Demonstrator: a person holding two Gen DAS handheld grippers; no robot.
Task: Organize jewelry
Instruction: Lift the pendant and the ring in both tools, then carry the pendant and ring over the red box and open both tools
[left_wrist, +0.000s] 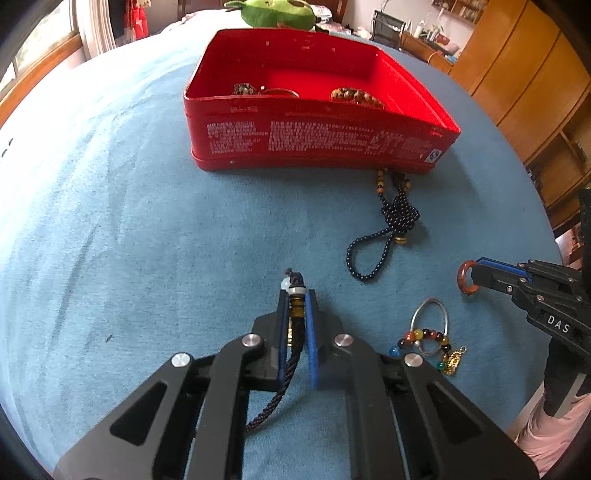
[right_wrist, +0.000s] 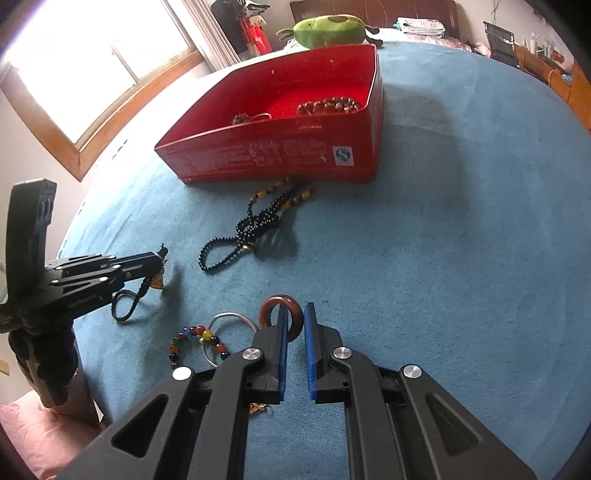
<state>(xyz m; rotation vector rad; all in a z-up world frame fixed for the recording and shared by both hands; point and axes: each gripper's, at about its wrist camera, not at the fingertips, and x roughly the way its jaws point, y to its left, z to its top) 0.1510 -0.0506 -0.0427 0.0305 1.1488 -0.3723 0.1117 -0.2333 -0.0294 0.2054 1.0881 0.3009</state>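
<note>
My left gripper (left_wrist: 296, 295) is shut on a dark braided cord pendant (left_wrist: 295, 291) with a pale bead at its tip; the cord hangs down behind the fingers. From the right wrist view this gripper (right_wrist: 160, 256) holds it just above the blue cloth. My right gripper (right_wrist: 294, 314) is shut on a reddish-brown ring (right_wrist: 279, 314), also seen in the left wrist view (left_wrist: 466, 282). The open red box (left_wrist: 317, 140) holds beaded bracelets. A black bead necklace (left_wrist: 384, 236) lies in front of the box. A silver bangle (left_wrist: 430, 325) and a multicoloured bead bracelet (left_wrist: 424, 339) lie between the grippers.
A blue cloth (right_wrist: 443, 258) covers the round table. A green plush toy (right_wrist: 328, 29) sits behind the box. A window is at the left, wooden cabinets (left_wrist: 535, 92) at the right. A small gold charm (left_wrist: 454, 362) lies by the bead bracelet.
</note>
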